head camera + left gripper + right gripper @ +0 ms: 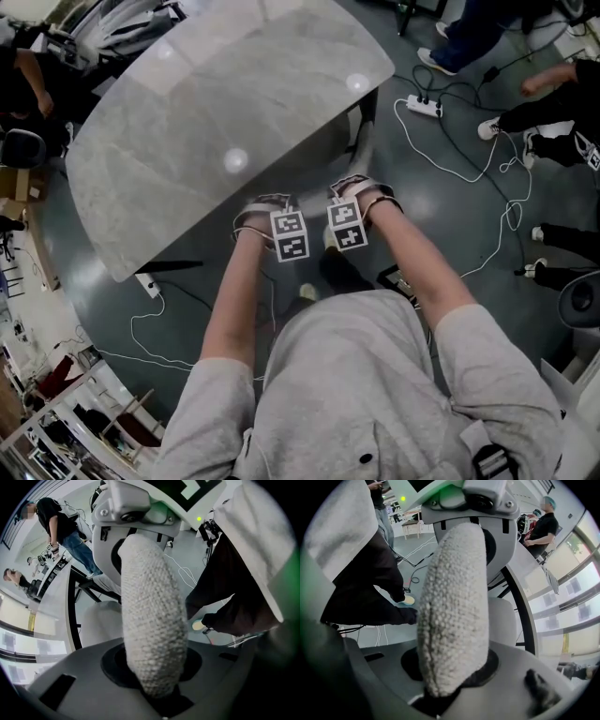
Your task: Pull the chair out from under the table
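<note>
left gripper (pixel 157 688) clenched on the top edge of the chair (pixel 152 616), cream knit-textured backrest pinched between its jaws. right gripper (pixel 440 691) clamped on the same edge just beside it, both pointing down. chair stands at the near rim of the pale marble table (pixel 216 103), its pale seat (pixel 504 618) showing beyond the backrest next to the table's dark edge; in the head view it is mostly hidden under the grippers and forearms (pixel 234 300).
</note>
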Action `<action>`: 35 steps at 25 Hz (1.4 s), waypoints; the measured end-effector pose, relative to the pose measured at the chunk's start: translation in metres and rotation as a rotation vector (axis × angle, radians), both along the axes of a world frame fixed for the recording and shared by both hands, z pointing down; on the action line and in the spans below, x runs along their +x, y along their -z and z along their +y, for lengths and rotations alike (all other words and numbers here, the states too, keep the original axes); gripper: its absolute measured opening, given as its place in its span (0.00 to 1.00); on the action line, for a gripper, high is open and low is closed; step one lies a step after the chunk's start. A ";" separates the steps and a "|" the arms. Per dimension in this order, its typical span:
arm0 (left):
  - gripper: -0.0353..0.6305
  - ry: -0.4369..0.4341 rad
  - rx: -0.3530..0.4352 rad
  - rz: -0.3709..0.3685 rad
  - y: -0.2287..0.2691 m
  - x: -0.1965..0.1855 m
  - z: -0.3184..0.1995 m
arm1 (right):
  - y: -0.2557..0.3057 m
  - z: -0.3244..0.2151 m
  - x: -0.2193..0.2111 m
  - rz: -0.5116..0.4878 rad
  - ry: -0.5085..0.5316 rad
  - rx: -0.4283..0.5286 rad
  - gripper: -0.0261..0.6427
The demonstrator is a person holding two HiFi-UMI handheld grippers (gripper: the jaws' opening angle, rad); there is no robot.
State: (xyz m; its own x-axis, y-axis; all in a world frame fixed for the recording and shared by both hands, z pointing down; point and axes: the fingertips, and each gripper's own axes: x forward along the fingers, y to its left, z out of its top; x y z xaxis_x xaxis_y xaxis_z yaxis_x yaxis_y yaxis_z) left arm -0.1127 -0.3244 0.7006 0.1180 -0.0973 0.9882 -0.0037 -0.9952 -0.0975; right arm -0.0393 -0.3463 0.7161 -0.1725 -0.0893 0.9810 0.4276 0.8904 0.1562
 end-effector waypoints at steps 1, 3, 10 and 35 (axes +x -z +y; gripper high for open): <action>0.22 -0.002 0.001 0.000 0.000 -0.001 0.003 | 0.000 0.003 0.000 0.001 -0.002 0.000 0.19; 0.22 -0.007 0.000 0.001 0.000 -0.001 0.009 | 0.000 0.009 -0.001 0.004 -0.006 0.000 0.19; 0.22 -0.039 0.014 -0.001 0.001 -0.004 0.020 | 0.001 0.024 -0.002 0.003 -0.042 -0.001 0.19; 0.22 -0.087 -0.004 0.000 0.004 0.004 0.092 | 0.004 0.100 0.007 0.014 -0.089 -0.014 0.20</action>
